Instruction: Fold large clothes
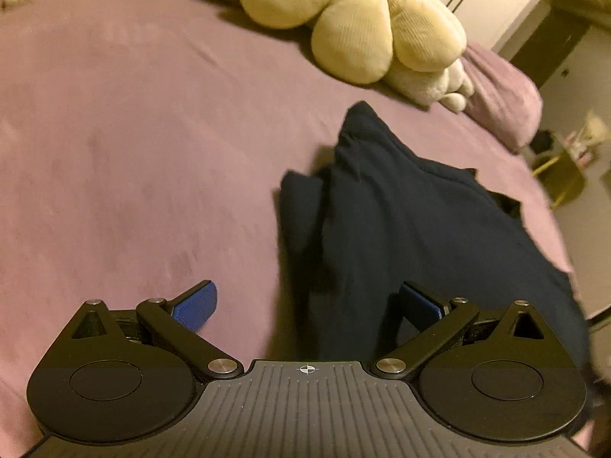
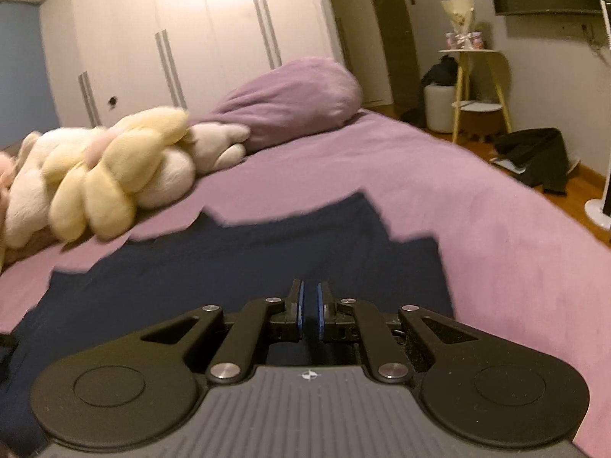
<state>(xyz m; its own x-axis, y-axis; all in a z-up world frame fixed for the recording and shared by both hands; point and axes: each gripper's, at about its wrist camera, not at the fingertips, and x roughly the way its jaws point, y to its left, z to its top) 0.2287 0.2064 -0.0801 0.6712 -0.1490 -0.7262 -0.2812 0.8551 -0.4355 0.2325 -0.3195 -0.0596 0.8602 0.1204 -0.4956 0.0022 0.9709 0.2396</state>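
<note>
Our left gripper (image 1: 307, 303) hangs jaws wide above the navy garment (image 1: 401, 229), whose long axis runs toward the plush flower (image 1: 355, 19), bare purple bed (image 1: 133, 133) leftward; our right gripper (image 2: 310, 311) nearly closed, gripping nothing visible.

We get dim, warm yellowish light in both views. A bright glare washes out the wardrobe doors (image 2: 214, 30) on the right wrist view. Motion blur smears the plush toy (image 2: 95, 179) and the dark garment's (image 2: 244, 263) edges. Fisheye bending curves the bed (image 1: 114, 133); corners fall dark.
</note>
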